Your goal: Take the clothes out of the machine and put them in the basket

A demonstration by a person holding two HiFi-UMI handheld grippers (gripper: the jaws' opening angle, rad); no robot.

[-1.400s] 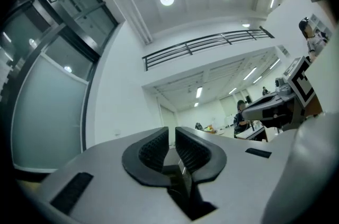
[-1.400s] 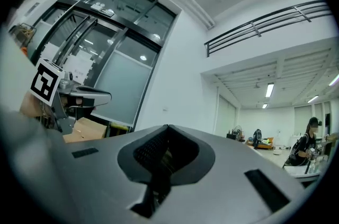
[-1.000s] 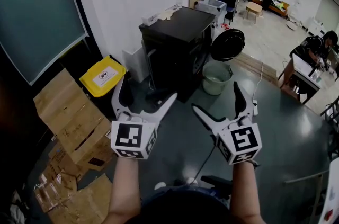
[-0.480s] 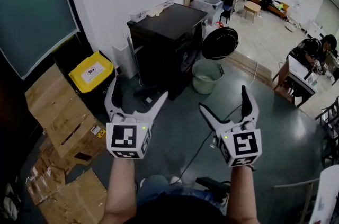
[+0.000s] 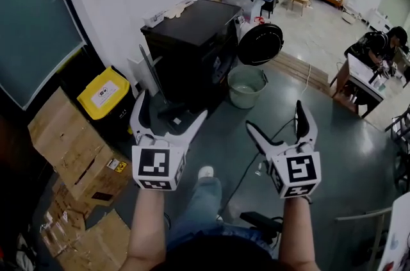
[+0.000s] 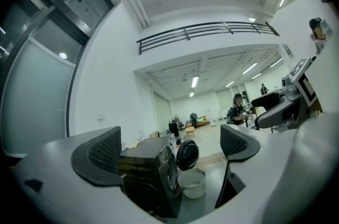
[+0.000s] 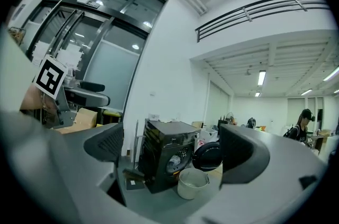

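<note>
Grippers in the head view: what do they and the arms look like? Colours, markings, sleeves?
The left gripper and right gripper match: white two-pronged bodies with dark ribbed pads inside the jaws, each carrying a white cube printed with black square markers. The forearms are bare, no sleeves showing. Below are blue jeans and a white shoe.

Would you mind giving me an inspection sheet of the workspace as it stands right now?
Surface: grey floor, smooth.
Job's things: black washing machine, its door swung open; pale basket on the floor in front of it.
Clutter: cardboard boxes and yellow bin at left.
Grippers: left gripper and right gripper both open, nothing between the jaws.
Cables: dark cable trailing across the floor.
Surroundings: person seated at a desk, far right.
</note>
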